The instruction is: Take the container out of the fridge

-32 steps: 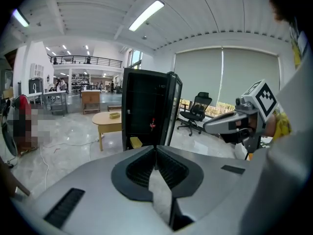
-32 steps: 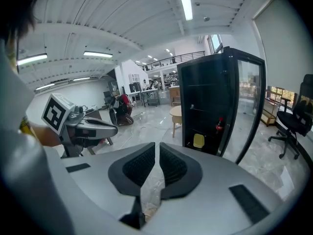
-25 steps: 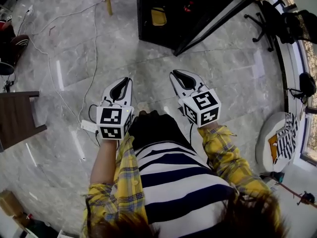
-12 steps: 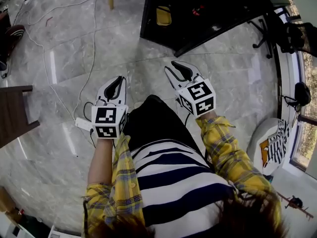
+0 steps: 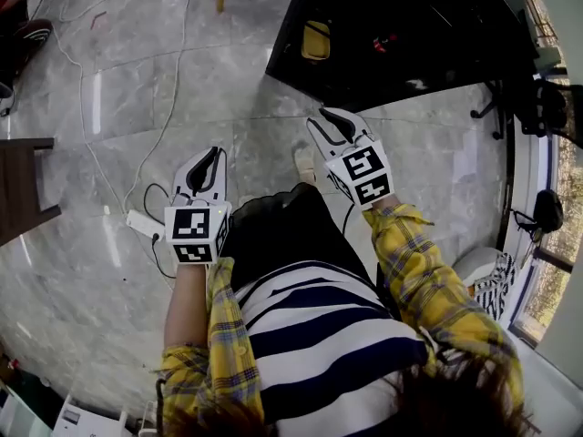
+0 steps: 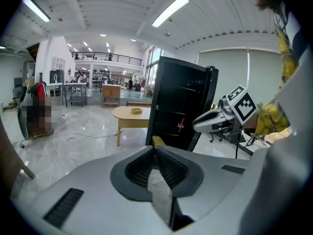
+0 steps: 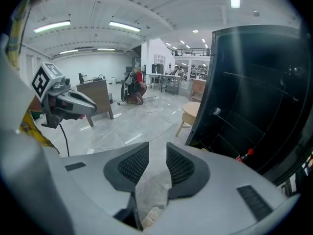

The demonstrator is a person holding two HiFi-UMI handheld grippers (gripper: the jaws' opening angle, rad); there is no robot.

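A black fridge [image 5: 410, 35] stands ahead of me on the marble floor, its dark inside showing. On a low shelf sits a yellow container [image 5: 316, 41], which in the left gripper view peeks out as the container [image 6: 157, 141] just above my jaw tips. My left gripper [image 5: 217, 151] hangs short of the fridge, shut and empty, with the left gripper [image 6: 155, 148] pads meeting at the tip. My right gripper [image 5: 325, 114] is nearer the fridge's front corner. Its jaws are opening, and the right gripper [image 7: 157, 148] has only floor between its pads.
A small red item [image 5: 383, 41] sits inside the fridge right of the container. A round wooden table [image 6: 132, 114] stands left of the fridge. Cables [image 5: 164, 107] and a power strip [image 5: 143, 223] lie on the floor at left, by dark wooden furniture [image 5: 23, 185]. An office chair [image 5: 537, 107] is at right.
The right gripper's jaws have parted from shut to open. Both grippers and the head view have moved closer to the fridge, the right one leading.
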